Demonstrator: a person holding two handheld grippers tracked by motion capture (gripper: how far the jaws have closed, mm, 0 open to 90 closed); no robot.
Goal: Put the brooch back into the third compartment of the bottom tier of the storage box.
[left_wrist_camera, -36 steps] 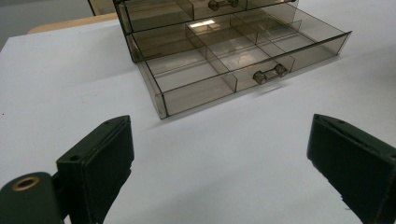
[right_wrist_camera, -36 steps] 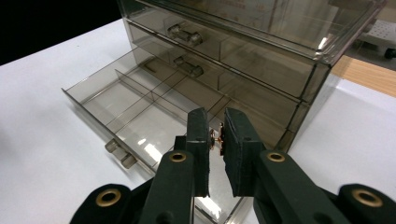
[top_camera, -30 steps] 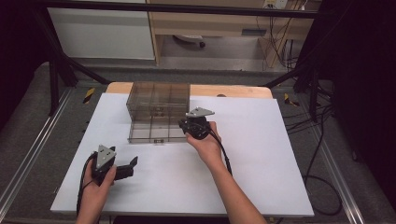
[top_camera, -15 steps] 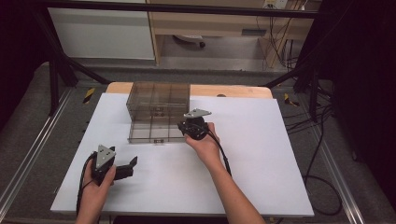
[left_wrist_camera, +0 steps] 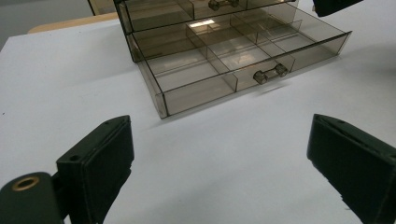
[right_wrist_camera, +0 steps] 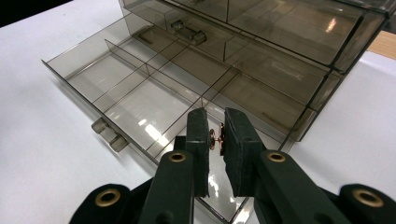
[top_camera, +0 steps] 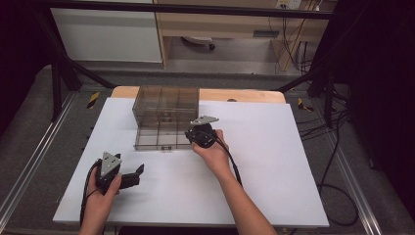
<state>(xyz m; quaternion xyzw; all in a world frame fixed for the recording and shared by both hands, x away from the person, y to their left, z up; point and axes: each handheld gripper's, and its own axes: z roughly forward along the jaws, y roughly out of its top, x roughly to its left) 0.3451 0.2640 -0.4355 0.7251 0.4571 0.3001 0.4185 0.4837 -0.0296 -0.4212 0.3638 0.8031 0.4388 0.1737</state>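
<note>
My right tool pinches a small copper-coloured part above the open drawer.
The smoky plastic drawer box sits far-centre on the white bench; my left tool, near left, gapes wide.

The smoke-tinted transparent plastic drawer cabinet is brownish grey throughout, dividers and knobs included. The flat white table cover is plain, without pattern; a strip of light wooden tabletop shows beyond it. The left gripper and the right gripper are matt black with brass-coloured rivets. The small round metal part between the right pads is copper-coloured. Each gripper's three-cornered plate is grey.
</note>
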